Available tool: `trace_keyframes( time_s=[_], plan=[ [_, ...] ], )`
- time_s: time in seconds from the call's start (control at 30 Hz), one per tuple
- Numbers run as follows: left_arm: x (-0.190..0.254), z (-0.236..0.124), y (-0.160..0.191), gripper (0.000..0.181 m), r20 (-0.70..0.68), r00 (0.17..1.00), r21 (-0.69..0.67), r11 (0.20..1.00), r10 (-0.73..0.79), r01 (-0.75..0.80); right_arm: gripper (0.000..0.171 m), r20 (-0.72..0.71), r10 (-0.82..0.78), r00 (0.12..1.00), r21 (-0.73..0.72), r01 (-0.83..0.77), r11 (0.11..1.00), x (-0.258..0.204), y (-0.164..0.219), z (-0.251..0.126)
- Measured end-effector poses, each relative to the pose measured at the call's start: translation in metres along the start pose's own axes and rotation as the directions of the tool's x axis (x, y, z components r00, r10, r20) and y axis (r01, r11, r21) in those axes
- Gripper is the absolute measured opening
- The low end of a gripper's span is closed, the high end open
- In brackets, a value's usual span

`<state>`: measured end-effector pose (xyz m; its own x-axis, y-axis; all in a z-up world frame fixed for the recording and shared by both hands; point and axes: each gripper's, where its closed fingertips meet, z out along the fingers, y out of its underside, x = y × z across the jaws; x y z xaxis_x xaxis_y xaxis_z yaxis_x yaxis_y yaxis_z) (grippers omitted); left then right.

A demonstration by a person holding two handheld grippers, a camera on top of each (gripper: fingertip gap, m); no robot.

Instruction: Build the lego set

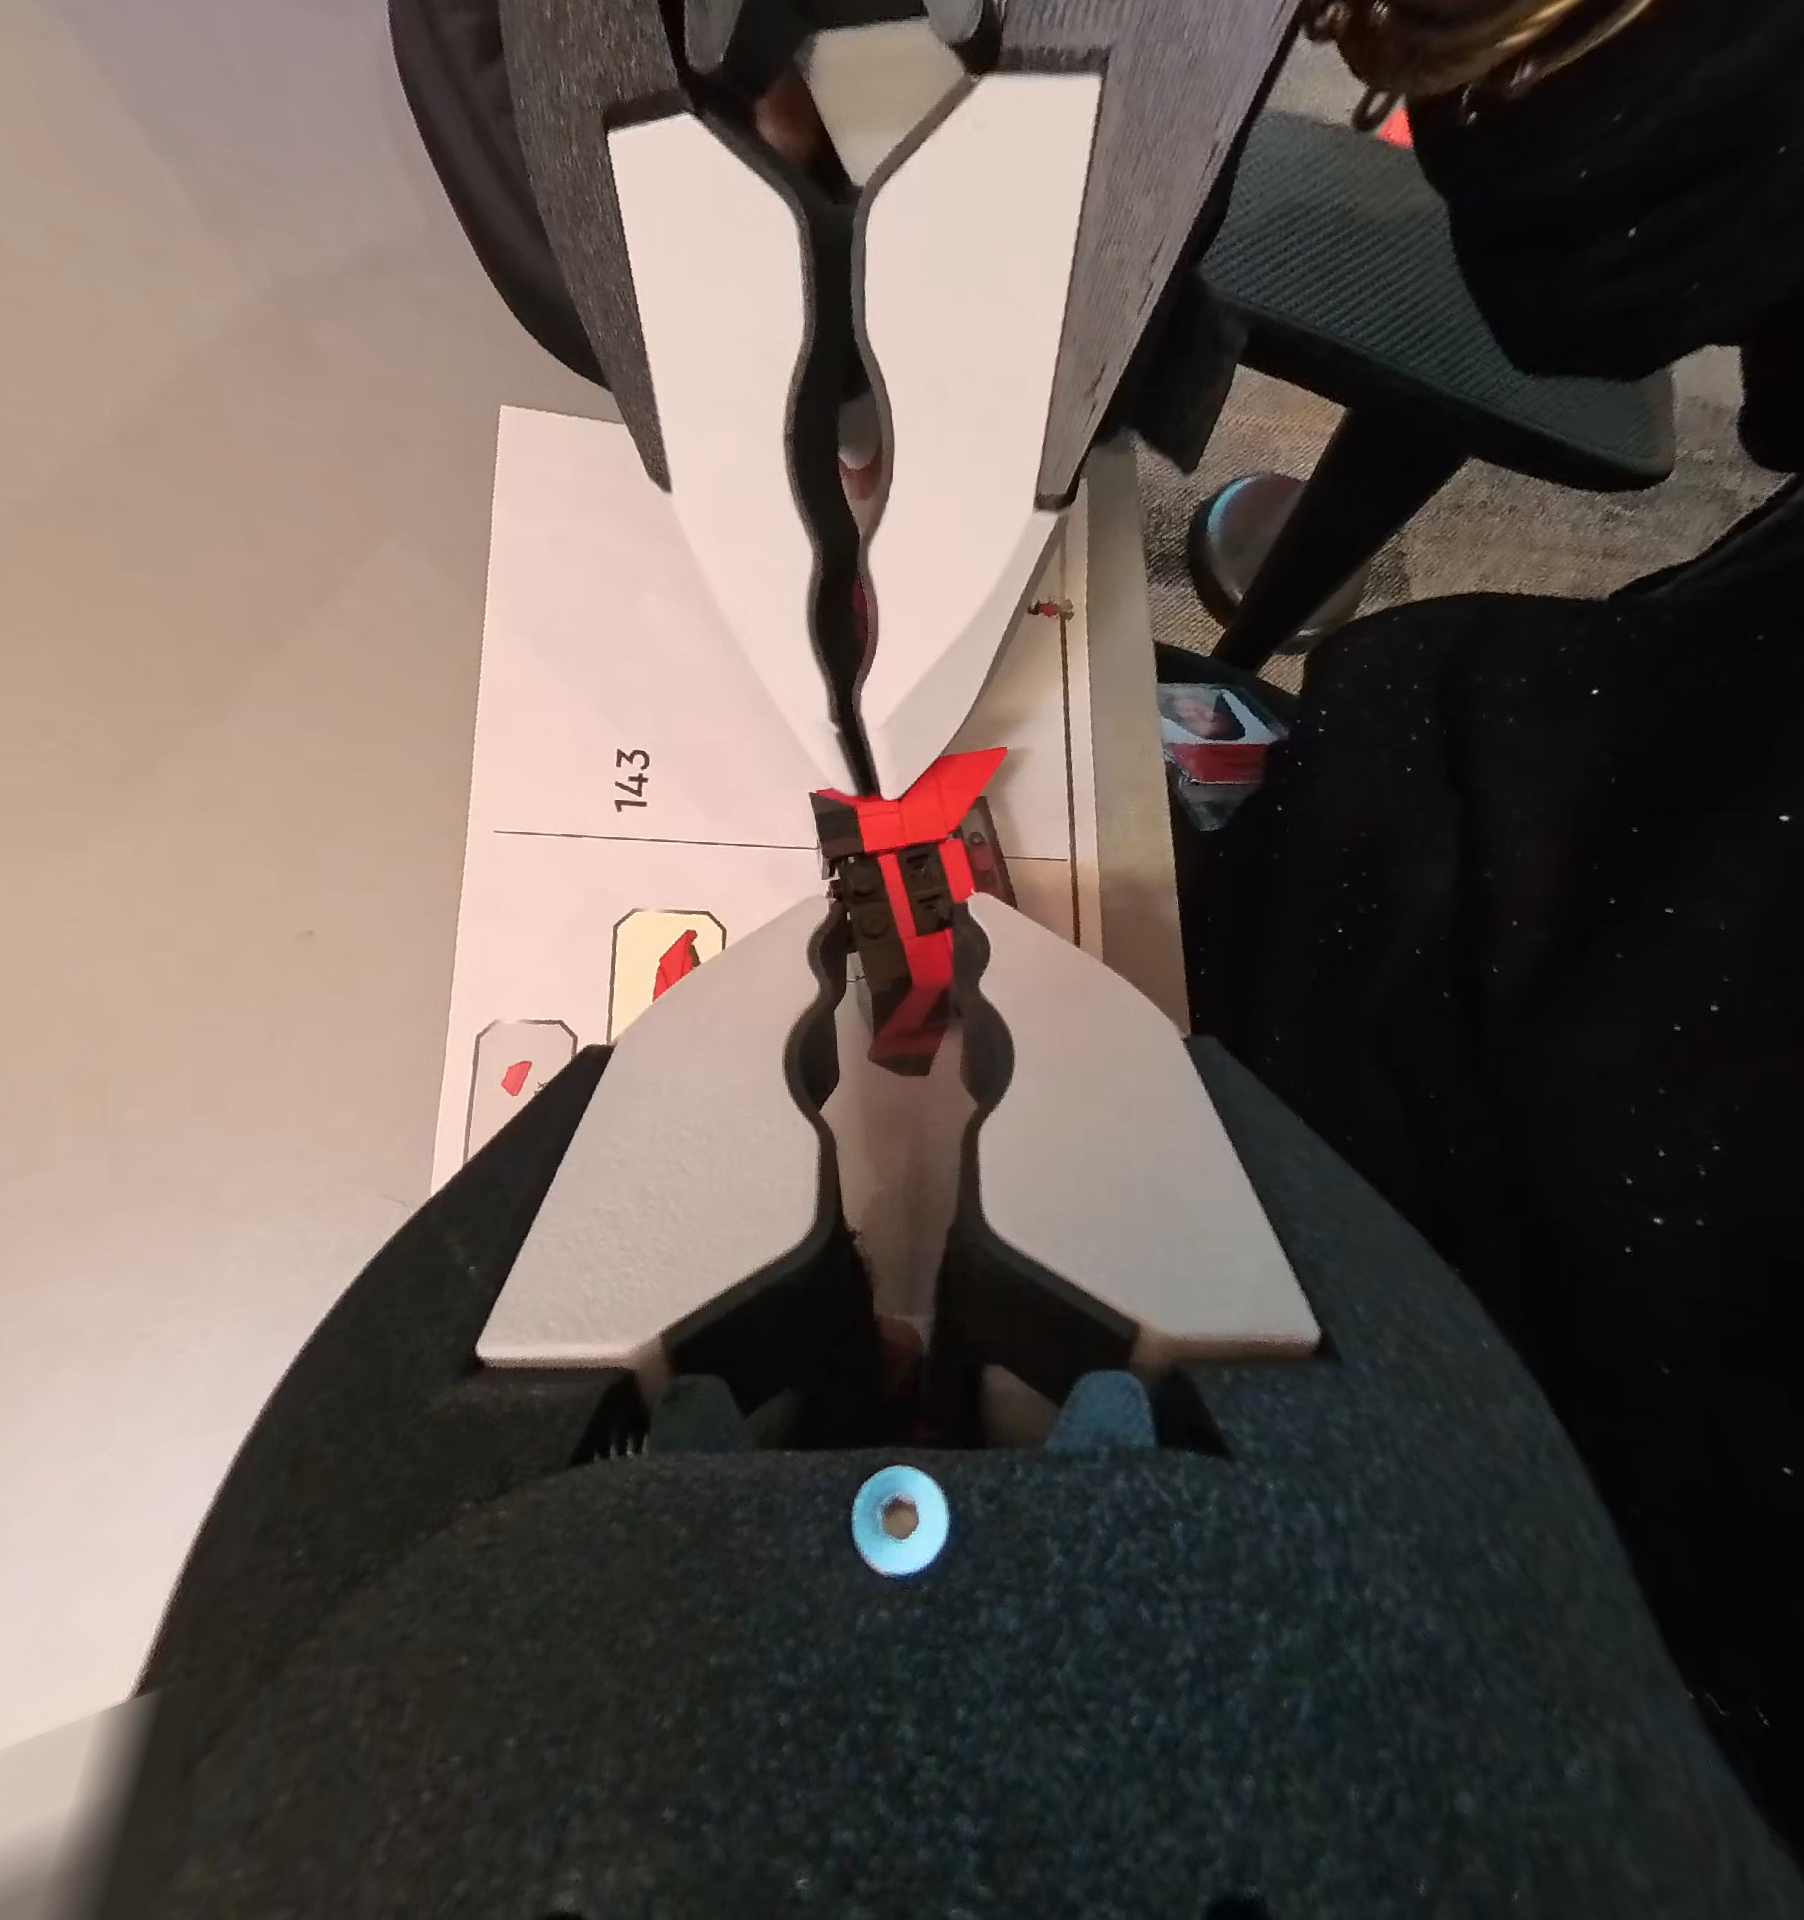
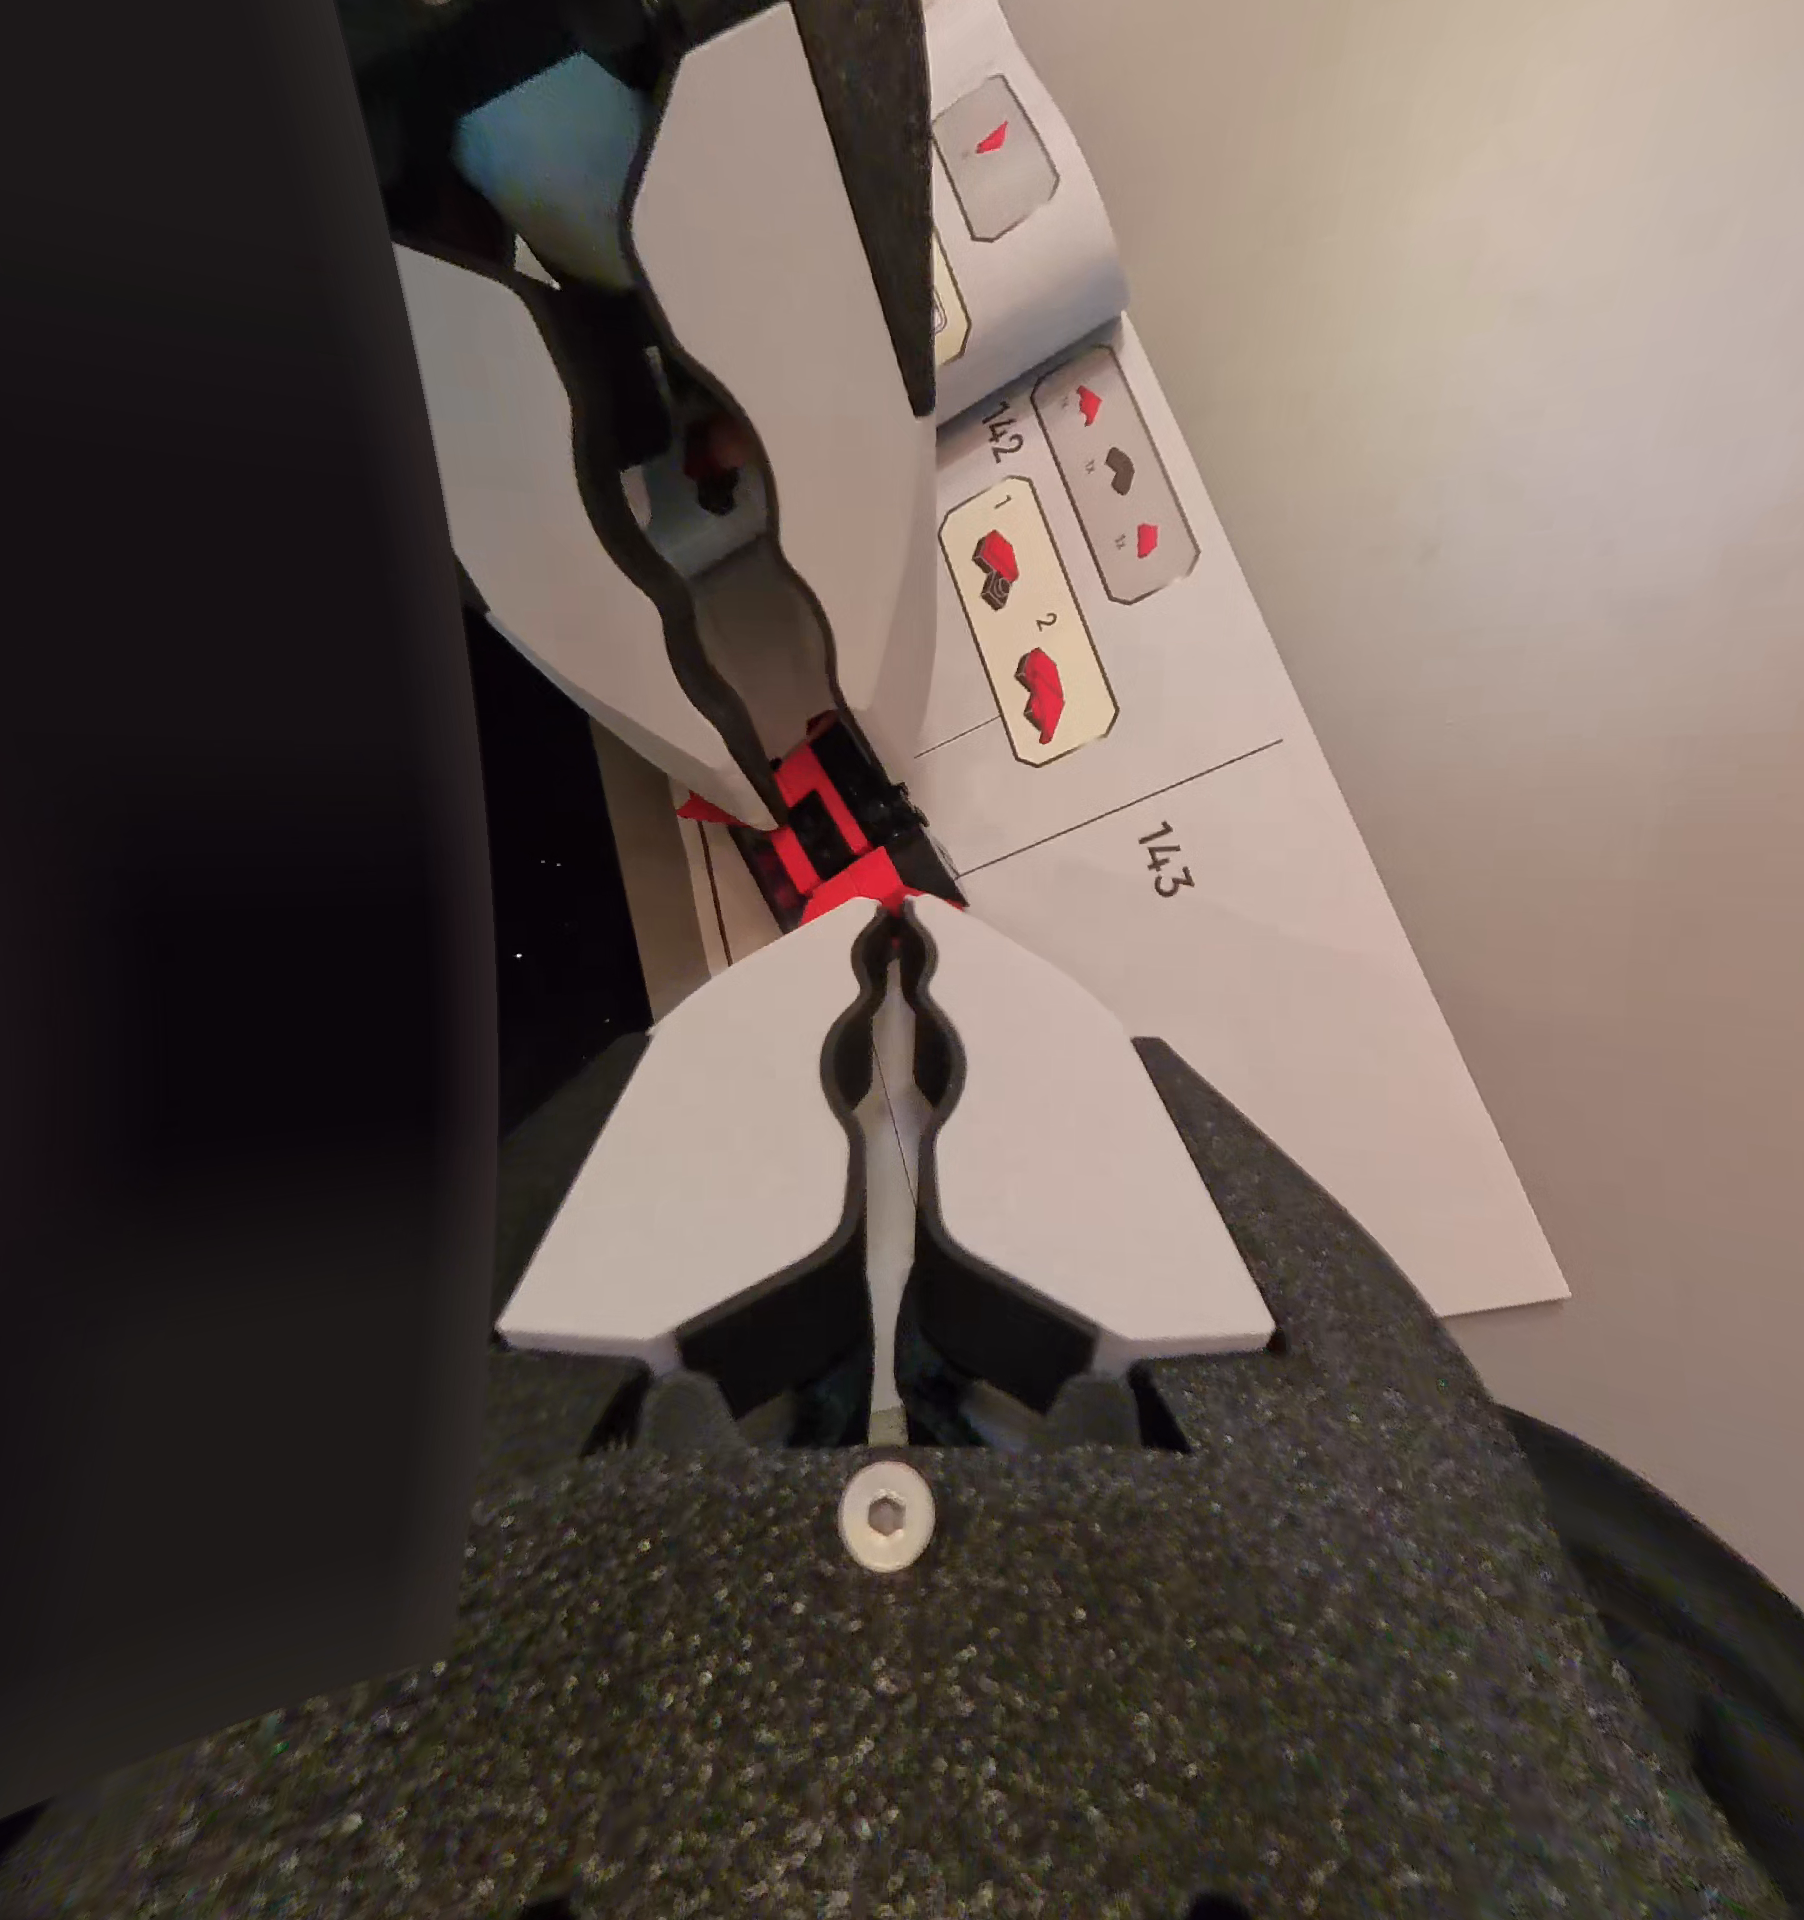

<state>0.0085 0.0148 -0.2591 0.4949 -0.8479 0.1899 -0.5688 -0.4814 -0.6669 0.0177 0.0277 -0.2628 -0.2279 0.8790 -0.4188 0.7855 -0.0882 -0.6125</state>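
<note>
A small red and black lego assembly [image 1: 919, 831] is held in the air over the instruction booklet [image 1: 607, 644]. My left gripper [image 1: 903, 920] is shut on its lower body, with the jaws a brick's width apart. My right gripper [image 1: 858, 774] comes in from the opposite side, jaws nearly touching, and pinches the red wedge end of the same assembly. In the right wrist view the right gripper [image 2: 896, 909] pinches the red edge of the assembly [image 2: 825, 821], and the left gripper [image 2: 815, 779] clamps it from above. Part of the assembly is hidden between the fingers.
The open booklet [image 2: 1189, 935] lies on a pale table [image 1: 150, 623] near its edge. Off the table edge are a dark office chair [image 1: 1397, 343] and a person's dark clothing [image 1: 1500, 1039]. A small packet [image 1: 1215, 727] lies by the edge. The tips of both grippers are at nearly the same place.
</note>
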Motion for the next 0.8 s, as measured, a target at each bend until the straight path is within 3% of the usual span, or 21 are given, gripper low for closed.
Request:
trace_keyframes(
  time_s=[0.23,0.47,0.8],
  plan=[
    [0.0,0.0,0.0,0.019,-0.012,0.999,0.027,0.999,0.038,-0.037,0.002,0.046,0.019,0.999,-0.023,-0.018,1.0,-0.001,0.002,-0.001],
    [-0.001,0.001,-0.001,0.019,-0.01,0.998,0.014,0.998,0.058,-0.058,0.004,-0.029,-0.011,1.0,-0.046,0.01,0.999,0.014,0.003,-0.002],
    [-0.002,0.001,-0.002,0.019,0.016,0.997,-0.025,0.997,0.071,-0.071,0.002,0.028,0.01,1.0,-0.035,-0.009,0.999,0.008,0.003,-0.001]
  ],
)
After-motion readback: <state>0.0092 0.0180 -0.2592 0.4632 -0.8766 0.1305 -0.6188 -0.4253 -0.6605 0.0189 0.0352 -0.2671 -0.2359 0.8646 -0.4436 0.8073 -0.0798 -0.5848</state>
